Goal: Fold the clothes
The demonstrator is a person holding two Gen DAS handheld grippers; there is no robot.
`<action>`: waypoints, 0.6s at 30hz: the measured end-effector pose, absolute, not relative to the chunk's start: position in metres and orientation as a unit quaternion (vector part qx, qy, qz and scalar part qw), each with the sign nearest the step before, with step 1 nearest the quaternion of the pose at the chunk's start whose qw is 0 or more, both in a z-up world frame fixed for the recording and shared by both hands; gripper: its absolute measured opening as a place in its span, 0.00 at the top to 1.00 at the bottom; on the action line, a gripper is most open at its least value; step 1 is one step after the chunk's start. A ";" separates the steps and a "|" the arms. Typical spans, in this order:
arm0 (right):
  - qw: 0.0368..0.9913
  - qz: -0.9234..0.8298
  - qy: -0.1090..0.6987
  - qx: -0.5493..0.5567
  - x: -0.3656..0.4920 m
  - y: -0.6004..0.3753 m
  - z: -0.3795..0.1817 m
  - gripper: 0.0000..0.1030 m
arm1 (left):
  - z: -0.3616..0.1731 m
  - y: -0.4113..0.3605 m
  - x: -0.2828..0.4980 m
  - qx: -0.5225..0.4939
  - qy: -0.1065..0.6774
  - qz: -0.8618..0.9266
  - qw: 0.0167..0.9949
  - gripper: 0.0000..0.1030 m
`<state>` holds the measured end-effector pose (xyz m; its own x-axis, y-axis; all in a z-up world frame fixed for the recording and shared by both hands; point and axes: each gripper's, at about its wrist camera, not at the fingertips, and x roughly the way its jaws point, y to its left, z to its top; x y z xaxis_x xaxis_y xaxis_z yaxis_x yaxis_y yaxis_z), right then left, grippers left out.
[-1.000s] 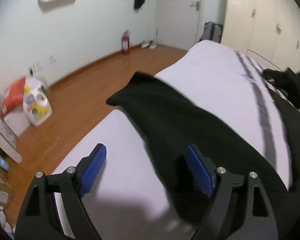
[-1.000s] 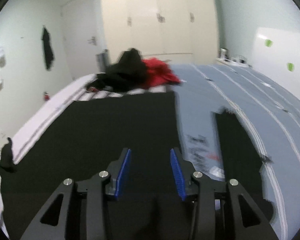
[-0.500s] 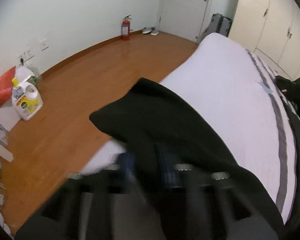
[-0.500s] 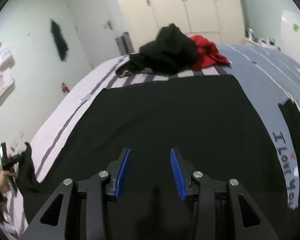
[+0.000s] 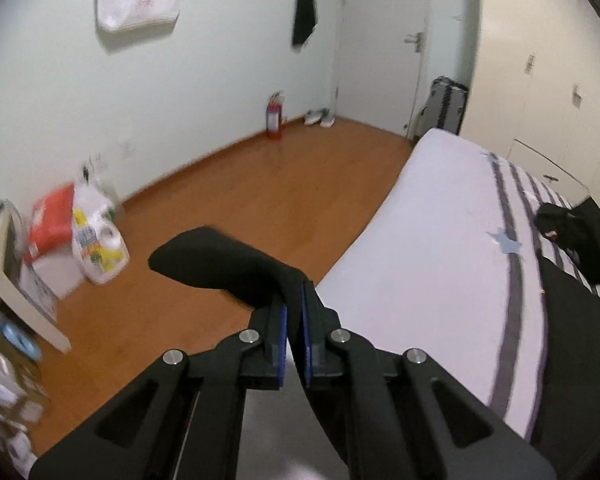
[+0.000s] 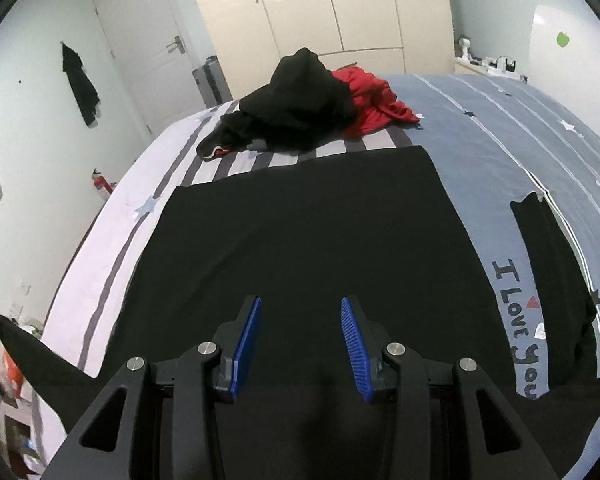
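In the left wrist view, the left gripper (image 5: 293,330) is clenched: its blue fingers (image 5: 281,344) have just closed and they now pinch the end of the sleeve (image 5: 224,264) of the black shirt (image 6: 300,248). The sleeve end sticks out past the fingertips and hangs over the wooden floor (image 5: 228,208), beside the edge of the bed (image 5: 432,248). In the right wrist view the same sleeve shows at the far left as a stretched black triangle, raised off the mattress.

The right gripper (image 6: 300,340) hovers over the lower middle of the shirt. Its fingers (image 6: 247,344) stand apart, with nothing between them; I judge it released and waiting.

The shirt itself lies flat on the bed, spread wide, with its far hem straight across the striped part of the bedsheet. Its other sleeve (image 6: 548,264) lies at the right, over the blue part with the printed words.

Farther away, a pile of black and red clothes (image 6: 312,108) rests near the far end of the bed, well apart from the shirt. I suppose these wait for their turn.

So the step in hand is, in my judgement, the first fold: the left sleeve is taken up to be brought inward. The next move calls for carrying this sleeve over the body of the shirt and laying it flat, without dragging the rest of the cloth. The right gripper could press the body down, so that it does not slide.
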<state>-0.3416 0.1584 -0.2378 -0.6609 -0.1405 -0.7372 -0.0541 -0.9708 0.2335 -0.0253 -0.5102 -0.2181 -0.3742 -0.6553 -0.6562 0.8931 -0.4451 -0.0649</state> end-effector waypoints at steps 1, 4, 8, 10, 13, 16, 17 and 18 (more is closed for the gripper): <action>0.029 -0.903 -0.118 0.412 -0.342 0.162 -0.236 0.63 | -0.204 -0.496 -0.029 0.279 0.196 -0.807 0.482 0.96; 0.042 -0.902 -0.114 0.415 -0.339 0.173 -0.231 0.63 | -0.161 -0.438 -0.053 0.264 0.164 -0.835 0.454 0.96; 0.060 -0.899 -0.117 0.418 -0.329 0.201 -0.225 0.63 | -0.121 -0.320 -0.120 0.270 0.143 -0.877 0.371 0.96; 0.068 -0.895 -0.125 0.422 -0.324 0.216 -0.223 0.63 | -0.118 -0.258 -0.156 0.282 0.139 -0.893 0.321 0.96; 0.074 -0.894 -0.132 0.422 -0.311 0.244 -0.218 0.63 | -0.127 -0.148 -0.211 0.302 0.136 -0.915 0.232 0.95; 0.059 -0.892 -0.146 0.424 -0.299 0.277 -0.219 0.63 | -0.170 -0.054 -0.258 0.361 0.133 -0.912 0.142 0.93; 0.050 -0.890 -0.157 0.425 -0.295 0.291 -0.222 0.63 | -0.187 -0.031 -0.267 0.385 0.138 -0.905 0.116 0.90; 0.041 -0.887 -0.169 0.428 -0.292 0.303 -0.226 0.61 | -0.203 -0.010 -0.274 0.414 0.136 -0.895 0.098 0.90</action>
<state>-0.2916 0.3029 -0.2265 -0.6303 -0.2168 -0.7455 -0.0728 -0.9395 0.3347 -0.2739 -0.0102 -0.2030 -0.6376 -0.0634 -0.7677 0.2880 -0.9440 -0.1612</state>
